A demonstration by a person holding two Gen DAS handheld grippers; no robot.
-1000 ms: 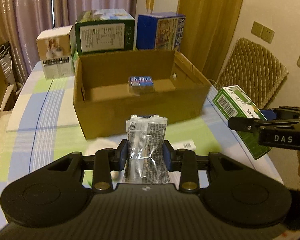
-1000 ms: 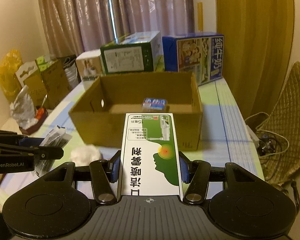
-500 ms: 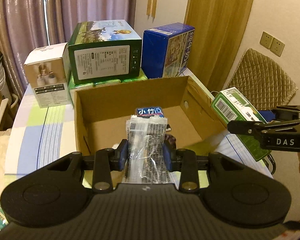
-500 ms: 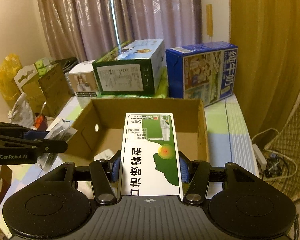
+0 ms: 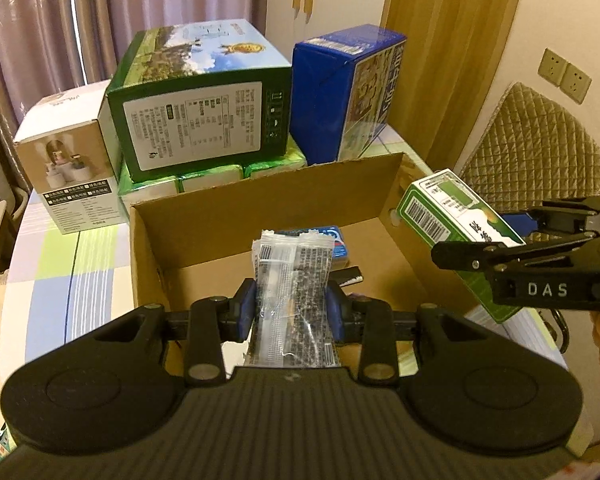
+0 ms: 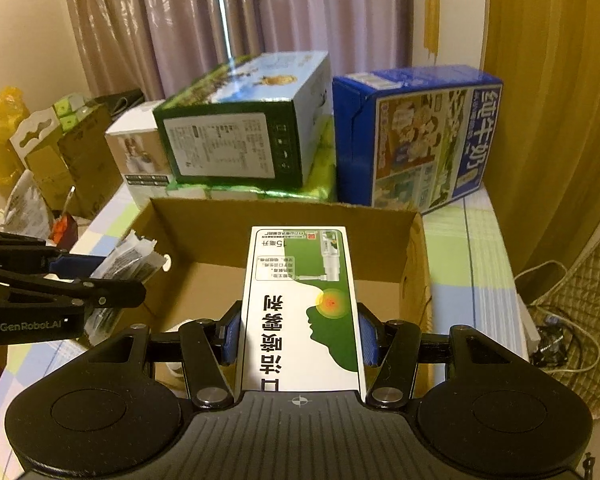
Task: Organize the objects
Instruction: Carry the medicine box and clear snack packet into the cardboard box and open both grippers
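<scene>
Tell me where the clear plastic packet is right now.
The plastic packet is clamped in the left gripper, held above the open cardboard box, with a small blue pack just beyond it inside.

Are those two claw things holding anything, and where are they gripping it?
Left gripper pinches a clear packet across its lower half. Right gripper clamps a green-and-white box by its long sides.

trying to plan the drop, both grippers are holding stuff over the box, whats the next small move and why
Probably lower the left gripper slightly and open it: its clear packet already hangs over the cardboard box, with bare floor below. The right gripper, holding the green and white box, follows.
</scene>
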